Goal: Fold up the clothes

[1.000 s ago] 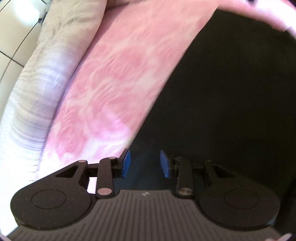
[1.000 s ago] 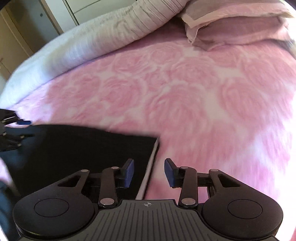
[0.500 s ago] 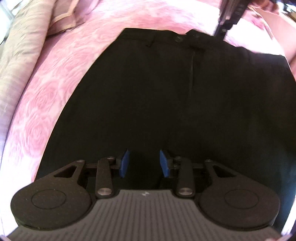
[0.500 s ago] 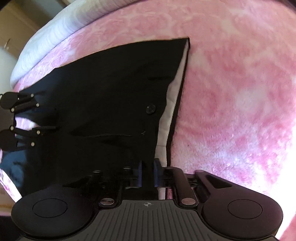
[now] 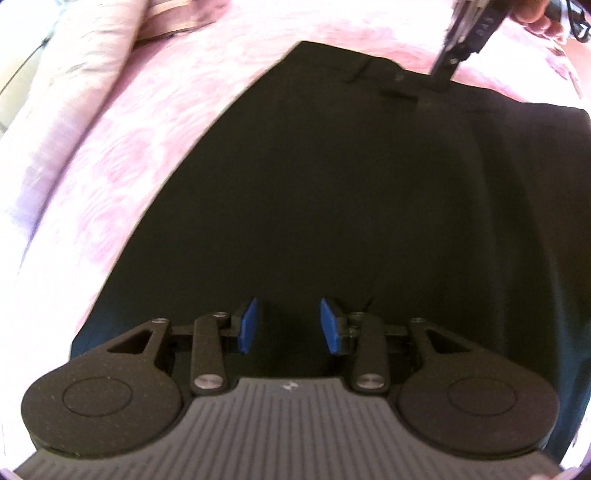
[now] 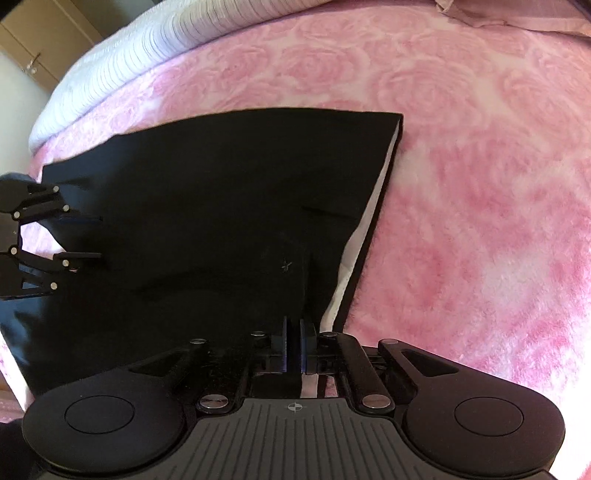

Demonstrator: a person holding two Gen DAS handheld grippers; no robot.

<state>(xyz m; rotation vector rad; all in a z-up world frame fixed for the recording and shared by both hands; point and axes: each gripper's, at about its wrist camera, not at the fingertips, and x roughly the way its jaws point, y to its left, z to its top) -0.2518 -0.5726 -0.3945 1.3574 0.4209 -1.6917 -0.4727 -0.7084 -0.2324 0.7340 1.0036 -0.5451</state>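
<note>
Black trousers [image 5: 332,184] lie flat on a pink rose-patterned blanket [image 5: 122,155]. My left gripper [image 5: 289,325] hovers low over the leg end, open, with nothing pinched between its blue pads [image 5: 246,325]. In the right wrist view the trousers [image 6: 221,203] show a white inner waistband lining [image 6: 369,221]. My right gripper [image 6: 294,339] has a raised fold of the waistband between its pads, which still press on it while the jaws are opening slightly. The right gripper [image 5: 443,79] also shows at the far waistband in the left wrist view, and the left gripper [image 6: 98,236] at the left edge of the right wrist view.
The blanket [image 6: 480,184] spreads wide to the right of the trousers. A ribbed white quilt [image 6: 147,48] is bunched along the far side, with a pillow [image 5: 166,22] beyond. A wooden cabinet [image 6: 44,37] stands past the bed. A person's hand [image 5: 532,14] holds the right gripper.
The left view swung from the blanket's edge onto the trousers. The right gripper came down over the waistband corner and closed on the cloth.
</note>
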